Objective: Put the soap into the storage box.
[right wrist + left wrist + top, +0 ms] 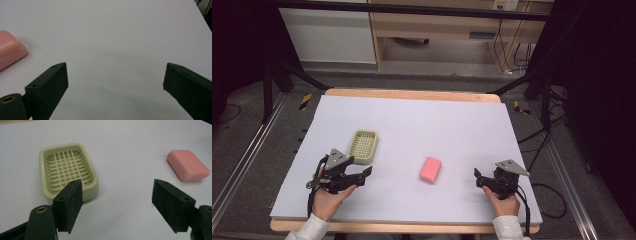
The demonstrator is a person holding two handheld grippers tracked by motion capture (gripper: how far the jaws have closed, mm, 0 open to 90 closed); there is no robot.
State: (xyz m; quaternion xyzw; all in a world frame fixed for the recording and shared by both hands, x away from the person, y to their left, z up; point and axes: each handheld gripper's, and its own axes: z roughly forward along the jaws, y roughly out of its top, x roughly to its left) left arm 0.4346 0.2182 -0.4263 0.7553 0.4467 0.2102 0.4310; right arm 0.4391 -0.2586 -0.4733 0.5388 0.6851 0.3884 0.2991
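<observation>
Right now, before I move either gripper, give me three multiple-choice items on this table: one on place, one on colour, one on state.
1. The soap dish lies nearest:
A. the left gripper
B. the right gripper
C. the table's far edge

2. The soap bar is:
A. white
B. pink
C. blue

3. The soap dish is:
A. holding the soap
B. upside down
C. empty

Answers: 1 A, the dish sits just beyond that gripper in the high view; 2 B, pink in all views; 3 C, its grid is bare while the soap lies apart on the table.
</observation>
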